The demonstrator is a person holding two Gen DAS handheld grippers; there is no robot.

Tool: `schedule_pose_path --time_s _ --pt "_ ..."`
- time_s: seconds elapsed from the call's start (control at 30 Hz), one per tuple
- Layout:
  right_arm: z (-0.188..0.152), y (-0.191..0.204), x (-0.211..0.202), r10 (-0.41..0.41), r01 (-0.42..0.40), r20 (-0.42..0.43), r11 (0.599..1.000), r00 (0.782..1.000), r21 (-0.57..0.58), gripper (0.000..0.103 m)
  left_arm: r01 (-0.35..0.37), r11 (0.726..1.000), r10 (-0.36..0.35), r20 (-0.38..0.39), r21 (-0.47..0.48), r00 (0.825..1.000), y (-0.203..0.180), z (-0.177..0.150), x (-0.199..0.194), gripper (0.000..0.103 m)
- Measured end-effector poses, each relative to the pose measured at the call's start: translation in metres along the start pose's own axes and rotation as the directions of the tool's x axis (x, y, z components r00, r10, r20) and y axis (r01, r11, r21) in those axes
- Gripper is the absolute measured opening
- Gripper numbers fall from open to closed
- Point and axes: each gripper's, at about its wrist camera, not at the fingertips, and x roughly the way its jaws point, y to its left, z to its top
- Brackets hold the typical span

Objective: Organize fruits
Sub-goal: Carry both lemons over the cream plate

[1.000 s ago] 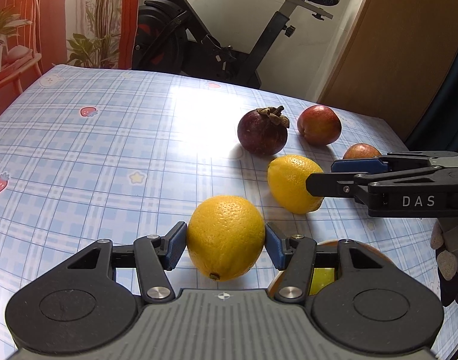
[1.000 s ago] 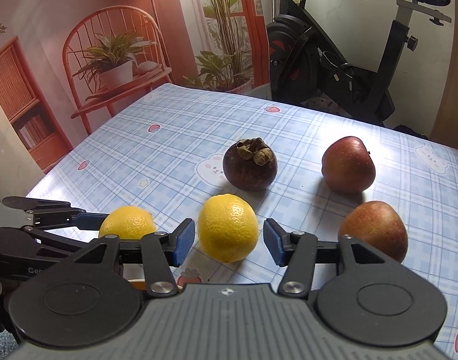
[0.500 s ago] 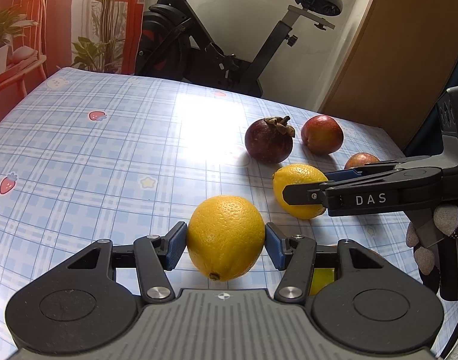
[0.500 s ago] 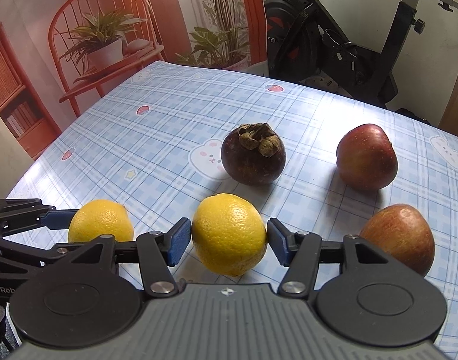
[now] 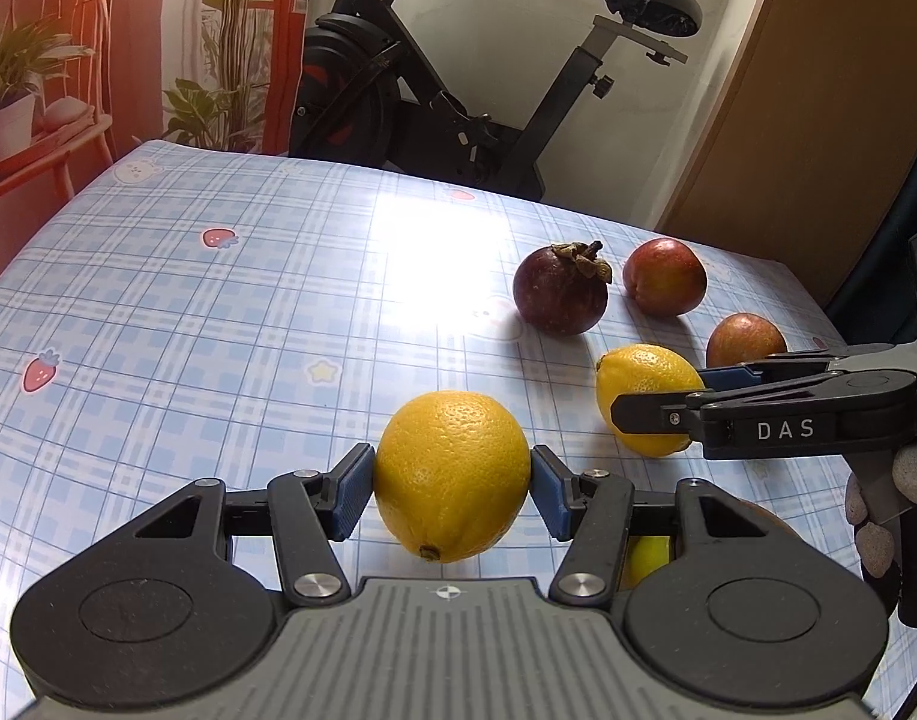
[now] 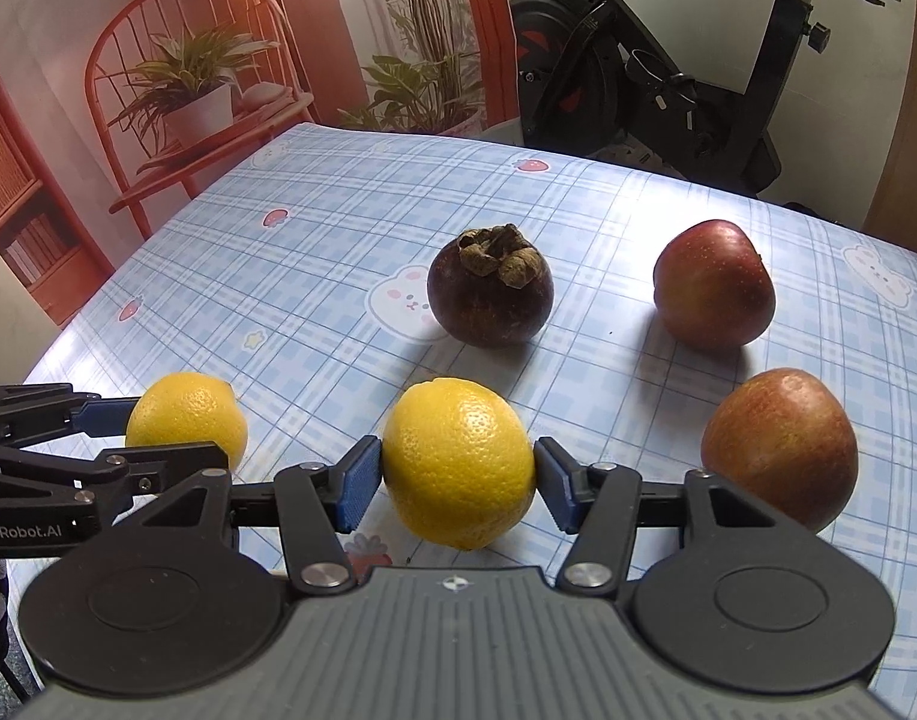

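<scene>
lemons sit one in each tool: the left tool [image 5: 452,483] has its blue pads pressed on a pebbly yellow lemon [image 5: 452,474], the right tool [image 6: 458,474] pinches another lemon [image 6: 458,471], both part-open around the fruit. round waxy skin on narrow pads could roll or squirt out if tilted. the glossy plaid worktop [image 6: 314,252] looks slick. beyond the right tool lie two smooth apples [image 6: 779,444] and a dark mangosteen [image 6: 488,294], easy to knock.
</scene>
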Motion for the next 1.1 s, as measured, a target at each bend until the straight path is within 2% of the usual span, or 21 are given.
schedule_pose_path --time_s 0.57,0.87,1.1 --pt "-0.031 0.008 -0.063 0.017 -0.016 0.079 1.000 0.997 -0.025 0.058 0.010 0.997 -0.012 0.033 0.070 0.999 -0.022 -0.005 -0.033 0.059" --pt "-0.076 0.014 -0.102 0.047 -0.039 0.089 0.996 0.995 -0.081 0.058 0.077 0.990 -0.078 0.006 0.116 0.997 -0.032 -0.030 -0.059 0.059" --pt "-0.089 0.021 -0.110 0.071 -0.061 0.095 0.993 0.993 -0.100 0.058 0.101 0.986 -0.101 -0.008 0.129 0.995 -0.038 -0.049 -0.067 0.059"
